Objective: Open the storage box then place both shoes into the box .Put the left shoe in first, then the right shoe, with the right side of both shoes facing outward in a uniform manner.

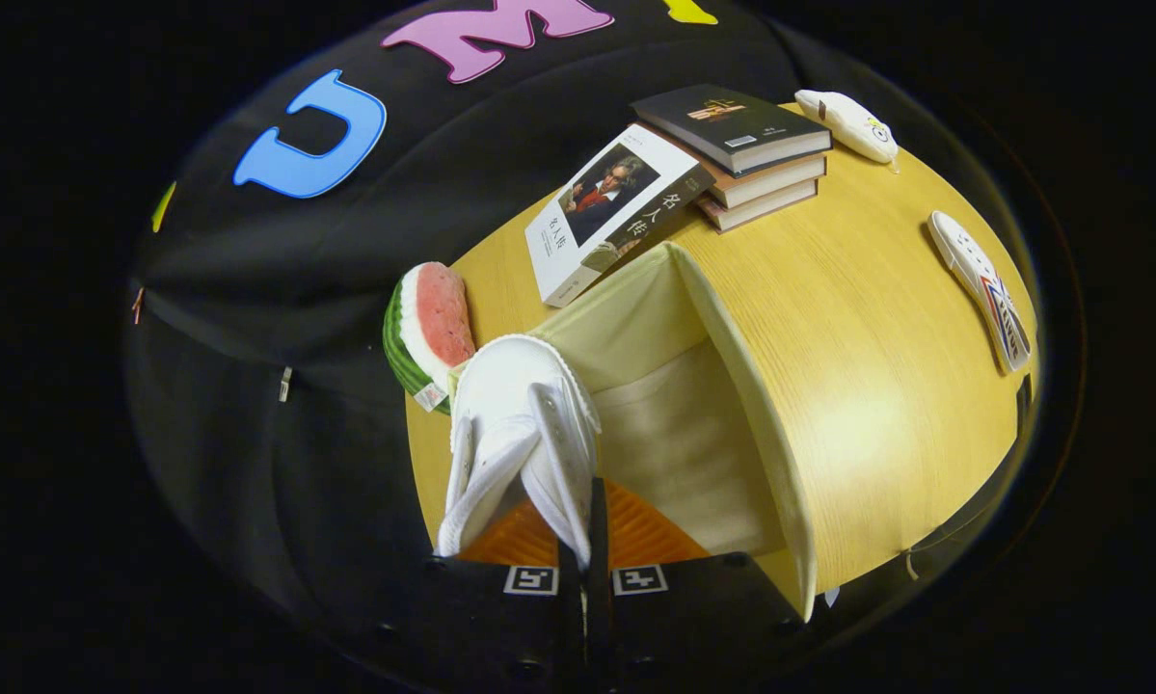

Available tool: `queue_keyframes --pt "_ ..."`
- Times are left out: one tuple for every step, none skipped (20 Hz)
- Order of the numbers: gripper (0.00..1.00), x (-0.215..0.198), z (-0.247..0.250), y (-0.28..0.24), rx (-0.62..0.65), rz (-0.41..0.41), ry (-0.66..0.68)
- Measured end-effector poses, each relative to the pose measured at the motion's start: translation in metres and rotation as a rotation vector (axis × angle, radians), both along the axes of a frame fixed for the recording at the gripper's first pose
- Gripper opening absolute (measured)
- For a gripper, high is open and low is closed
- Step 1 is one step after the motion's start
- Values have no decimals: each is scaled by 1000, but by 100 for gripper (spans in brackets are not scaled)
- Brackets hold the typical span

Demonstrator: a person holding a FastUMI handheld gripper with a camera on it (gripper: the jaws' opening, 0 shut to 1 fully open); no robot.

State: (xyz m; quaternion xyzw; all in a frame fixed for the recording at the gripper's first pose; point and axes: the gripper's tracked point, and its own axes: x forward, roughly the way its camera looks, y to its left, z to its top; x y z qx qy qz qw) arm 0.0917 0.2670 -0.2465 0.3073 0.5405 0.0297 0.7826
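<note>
A white shoe (524, 424) with strap closures hangs between my fingers, toe pointing away from me. My gripper (592, 525) is shut on the shoe's side wall near its opening. The shoe sits over the near corner of the open cream storage box (732, 386), whose pale fabric inside (674, 434) lies just ahead of the fingers. Whether the shoe touches the box floor is hidden. Far across the wooden table (867, 318) lies a flat white shoe-like thing (982, 284) with a red and blue pattern.
A watermelon slice (433, 328) stands right beside the shoe and the box corner. Beyond the box, one book (616, 207) leans against a stack of books (746, 145). A small white object (847, 123) lies near the table's far edge.
</note>
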Motion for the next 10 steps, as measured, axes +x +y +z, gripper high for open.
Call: queue_keyframes --pt "6 2 -3 1 -9 -3 0" --pt "6 2 -4 2 -5 1 0" --pt "11 4 -4 11 13 20 -10" --pt "33 1 -2 18 43 52 -16" --pt "56 -1 2 26 64 81 -20" --pt "78 4 10 30 92 92 -43" --pt "100 0 15 35 109 105 -53" --pt "99 0 21 36 116 116 -69" --pt "99 -1 26 35 115 133 -88" --pt "99 -1 33 31 109 148 -114"
